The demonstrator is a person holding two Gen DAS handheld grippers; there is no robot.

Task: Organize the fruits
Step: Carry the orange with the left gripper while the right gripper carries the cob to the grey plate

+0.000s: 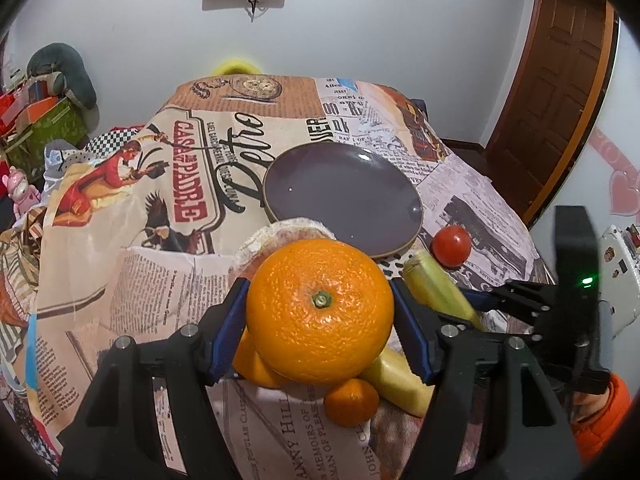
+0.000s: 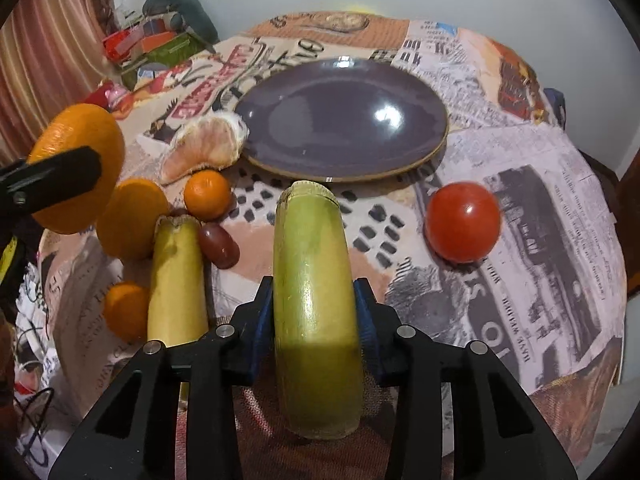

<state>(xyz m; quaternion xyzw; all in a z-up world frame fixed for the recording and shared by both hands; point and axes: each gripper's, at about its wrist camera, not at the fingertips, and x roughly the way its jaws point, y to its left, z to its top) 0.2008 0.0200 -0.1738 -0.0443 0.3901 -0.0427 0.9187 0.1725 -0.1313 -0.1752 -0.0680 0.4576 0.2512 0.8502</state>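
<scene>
1. Count from your side outward: two banana pieces, one clamped in your right gripper (image 2: 316, 300) and a second banana piece (image 2: 176, 280) lying just left of it; two large oranges, the held orange (image 1: 320, 312) and another large orange (image 2: 132, 218) on the cloth; two small mandarins, the nearer mandarin (image 2: 126, 310) and the farther mandarin (image 2: 207, 194); one dark red date-like fruit (image 2: 219, 245); one tomato (image 2: 462, 222); one peeled citrus piece (image 2: 204, 146); one purple plate (image 2: 344, 120), bare.
2. Both your grippers angle steeply down over the patterned tablecloth (image 2: 540, 240). An orange sleeve (image 1: 600, 412) shows behind the right one.
3. Your left gripper (image 1: 320, 320) stands about half spread, blue pads pressed on either side of the orange, which is lifted clear of the cloth.
4. Your right gripper is narrower (pads tight on the gripped banana piece (image 2: 316, 320)), whose cut end points at the plate's near rim.
</scene>
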